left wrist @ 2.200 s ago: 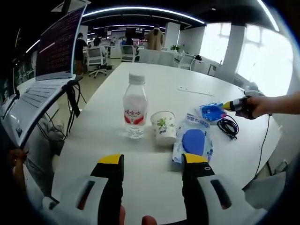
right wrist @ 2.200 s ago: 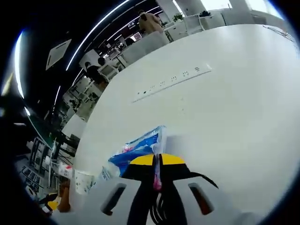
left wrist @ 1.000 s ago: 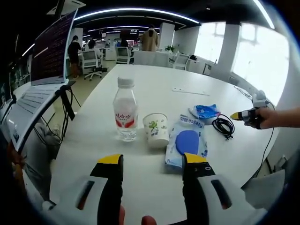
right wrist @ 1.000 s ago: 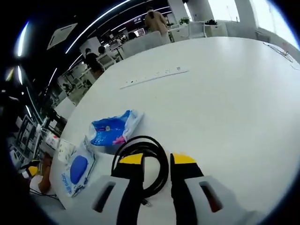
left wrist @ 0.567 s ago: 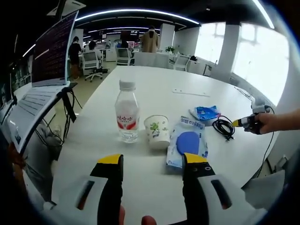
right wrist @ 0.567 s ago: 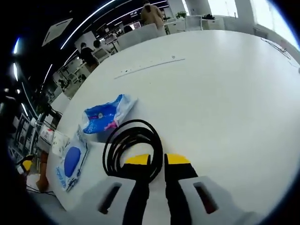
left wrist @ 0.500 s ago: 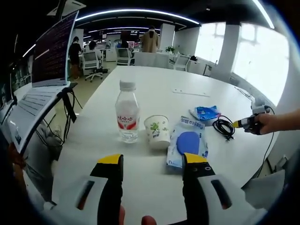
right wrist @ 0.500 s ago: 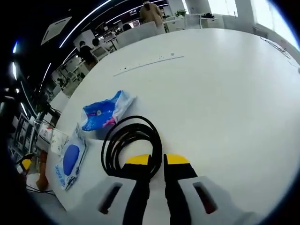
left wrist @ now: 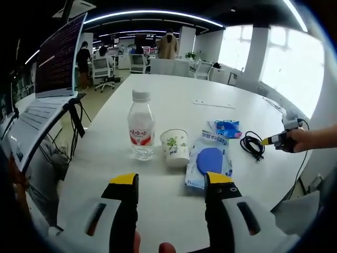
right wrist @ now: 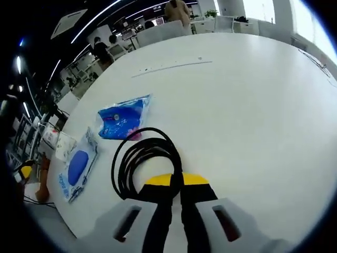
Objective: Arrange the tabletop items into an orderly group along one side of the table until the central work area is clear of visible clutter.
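Black cable coil lies right of centre in the left gripper view, its near edge at the right gripper; the left gripper waits with jaws apart. In the right gripper view, the right gripper is clamped on the coil's near edge, loop extending up-left toward the blue packet.

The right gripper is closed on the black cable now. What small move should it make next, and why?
Probably drag the black cable a little toward the small blue packet. The right gripper is shut on the coil's near edge, while the water bottle, paper cup and wipes pack already form a row, with the cable lying apart at its end.
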